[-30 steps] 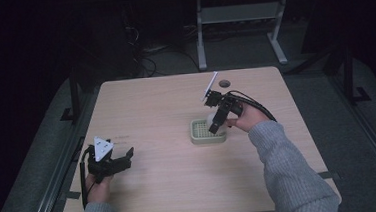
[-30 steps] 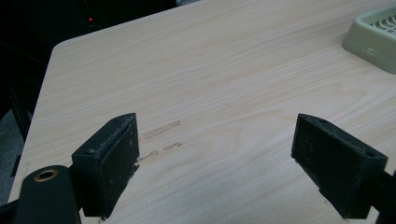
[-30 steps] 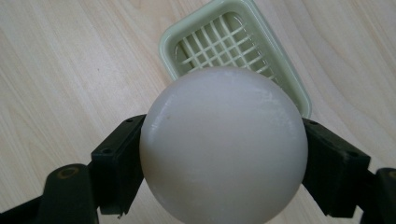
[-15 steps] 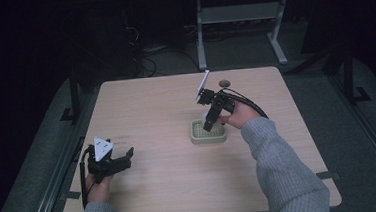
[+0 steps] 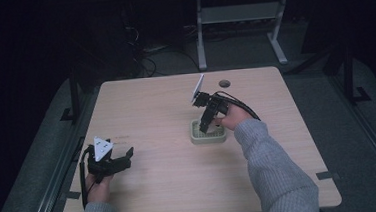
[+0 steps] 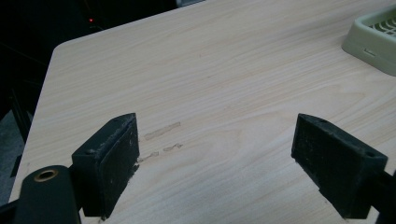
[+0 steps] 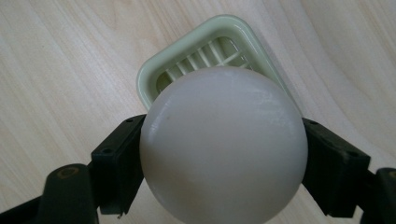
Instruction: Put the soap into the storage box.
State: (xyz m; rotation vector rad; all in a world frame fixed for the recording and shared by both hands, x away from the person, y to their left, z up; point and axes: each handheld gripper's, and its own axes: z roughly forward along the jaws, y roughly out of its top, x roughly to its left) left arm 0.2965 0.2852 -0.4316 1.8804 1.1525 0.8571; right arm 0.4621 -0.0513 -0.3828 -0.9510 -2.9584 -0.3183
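tray point(image 7: 154, 79): we see bare slats, nothing lying inside
right gripper point(image 7: 224, 154): clamps ball point(image 7: 223, 144) over tray
left gripper point(image 6: 229, 158): jaws spread, empty

Light wood-grain table point(image 5: 157, 118), faint scuff marks point(image 6: 161, 131) on top. Dark floor around it. Grey metal stand point(image 5: 235, 17) beyond the far edge.

Wooden table point(image 5: 156, 113) (green tray point(image 5: 196, 137) atop)

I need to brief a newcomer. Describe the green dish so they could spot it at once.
Start at the light wooden table; right of its middle sits a small pale green tray, rectangular with rounded corners and a slatted floor. The right gripper hangs over it, clamping a white ball. Nothing else rests on the table.
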